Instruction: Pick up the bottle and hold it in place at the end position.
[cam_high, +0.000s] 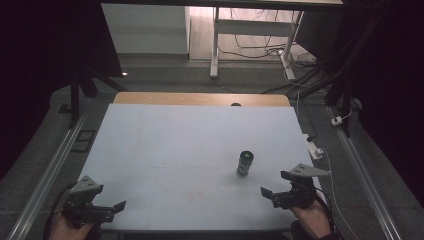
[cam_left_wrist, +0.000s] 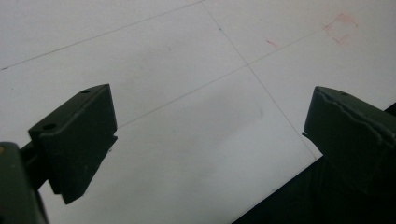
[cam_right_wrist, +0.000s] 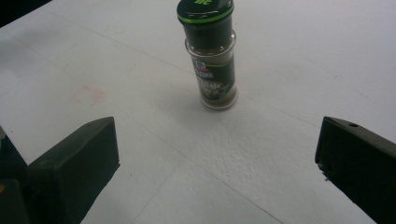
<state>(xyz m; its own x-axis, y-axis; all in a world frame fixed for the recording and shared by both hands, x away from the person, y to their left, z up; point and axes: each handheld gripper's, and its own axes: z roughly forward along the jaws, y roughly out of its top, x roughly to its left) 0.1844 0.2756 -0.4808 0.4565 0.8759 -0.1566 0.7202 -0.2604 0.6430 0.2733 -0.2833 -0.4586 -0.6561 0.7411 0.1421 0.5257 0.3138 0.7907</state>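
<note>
Both hands sit at the near edge of the white table (cam_high: 190, 145), one gripper in each. Left gripper (cam_high: 107, 210) at the near left corner, held by the person's left hand (cam_high: 67, 229), grey three-cornered plate on top; its jaws stand wide apart with nothing between them. Left gripper view: bare white surface between the two black jaws, thin seam lines crossing it, faint red marks (cam_left_wrist: 338, 29) farther out, and the table's near edge cutting across the lower right with dark floor beyond. Right gripper (cam_high: 275, 187) at the near right, held by the right hand (cam_high: 312, 217), jaws also spread wide and empty, pointing toward the table's middle. Spice jar (cam_high: 244, 163) stands upright on the table, right of centre, near the right gripper but apart from it, not touched. Right gripper view: jar (cam_right_wrist: 210, 56) ahead of the open jaws, roughly midway between them, dark lid with a green rim, clear body with dark label, brownish contents. Faint reddish mark (cam_right_wrist: 88, 94) on the surface to the jar's left in that view. Beyond the far edge: a wooden strip (cam_high: 200, 98), then grey floor, white desk legs (cam_high: 216, 42) and loose cables (cam_high: 260, 50). Surroundings to either side are dark.
</note>
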